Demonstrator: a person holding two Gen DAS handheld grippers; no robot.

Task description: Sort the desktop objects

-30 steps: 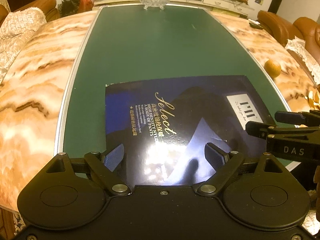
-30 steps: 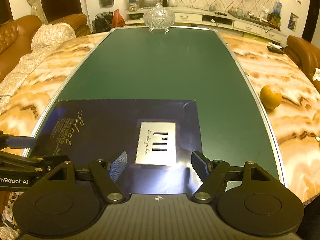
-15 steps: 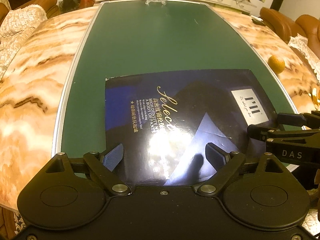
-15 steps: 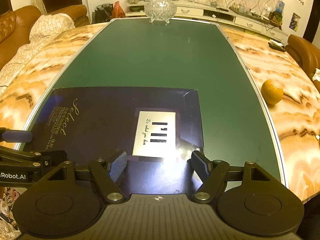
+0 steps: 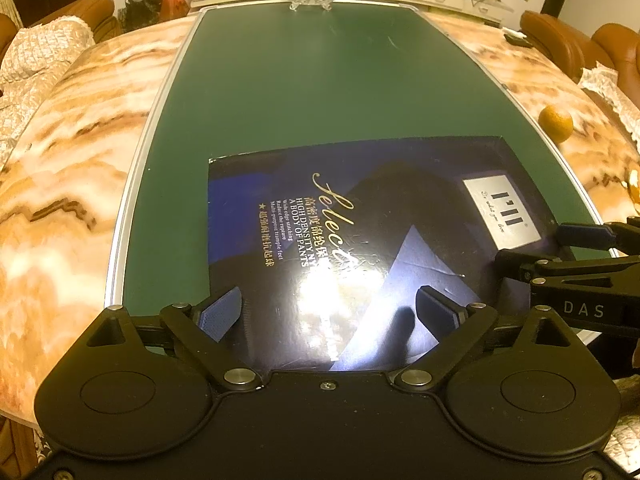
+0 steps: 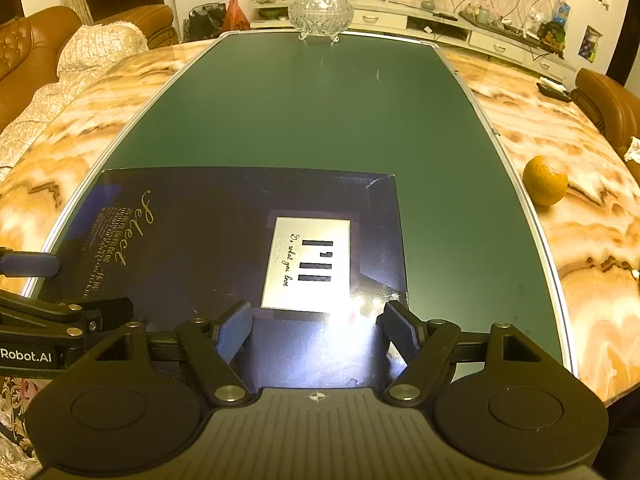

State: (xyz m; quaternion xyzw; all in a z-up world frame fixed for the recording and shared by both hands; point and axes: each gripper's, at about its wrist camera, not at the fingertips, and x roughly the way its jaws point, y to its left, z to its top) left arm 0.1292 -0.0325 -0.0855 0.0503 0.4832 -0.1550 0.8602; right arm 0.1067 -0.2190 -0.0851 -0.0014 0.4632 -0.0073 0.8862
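A flat dark blue box with gold lettering and a silver label lies on the green table mat, near the front edge. The same box fills the lower middle of the right wrist view. My left gripper hovers open over the box's near left part, nothing between its fingers. My right gripper is open above the box's near right part, just below the silver label. Each gripper shows at the edge of the other's view.
An orange sits on the marble table to the right of the mat. A lidded crystal bowl stands at the mat's far end. Sofas and a cabinet surround the table.
Both cameras have tilted and shifted slightly, so the box sits a little differently in view. Both grippers stay open and the box has not moved on the mat.
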